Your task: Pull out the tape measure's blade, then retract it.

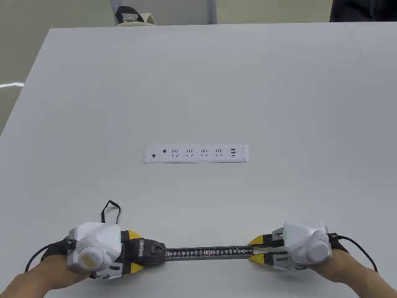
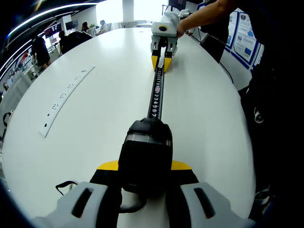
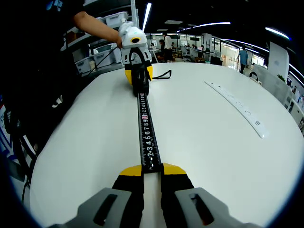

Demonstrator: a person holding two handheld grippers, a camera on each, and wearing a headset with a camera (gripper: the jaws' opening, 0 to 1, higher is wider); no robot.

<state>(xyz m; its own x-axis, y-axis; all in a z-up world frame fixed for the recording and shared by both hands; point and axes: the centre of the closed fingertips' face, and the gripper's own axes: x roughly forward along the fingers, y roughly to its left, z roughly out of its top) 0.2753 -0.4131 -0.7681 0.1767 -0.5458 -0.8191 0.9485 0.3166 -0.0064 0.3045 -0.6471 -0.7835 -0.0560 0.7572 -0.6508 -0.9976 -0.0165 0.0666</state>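
A black tape measure case [image 1: 147, 251] [image 2: 145, 159] lies low on the white table, held between the yellow-tipped jaws of my left gripper [image 1: 133, 252] [image 2: 145, 166]. Its dark numbered blade [image 1: 208, 252] [image 2: 156, 92] [image 3: 146, 133] runs flat along the table to my right gripper [image 1: 256, 249] [image 3: 152, 170], which is shut on the blade's end. In the right gripper view the case [image 3: 140, 78] and left gripper [image 3: 137, 71] sit at the far end of the blade. The right gripper [image 2: 161, 59] appears far off in the left gripper view. A black wrist loop [image 1: 110, 211] trails behind the case.
A white power strip [image 1: 196, 153] [image 2: 64, 97] [image 3: 237, 107] lies across the middle of the table [image 1: 205, 87], beyond the blade. The table's near edge is just below both grippers. People and shelving stand in the room behind.
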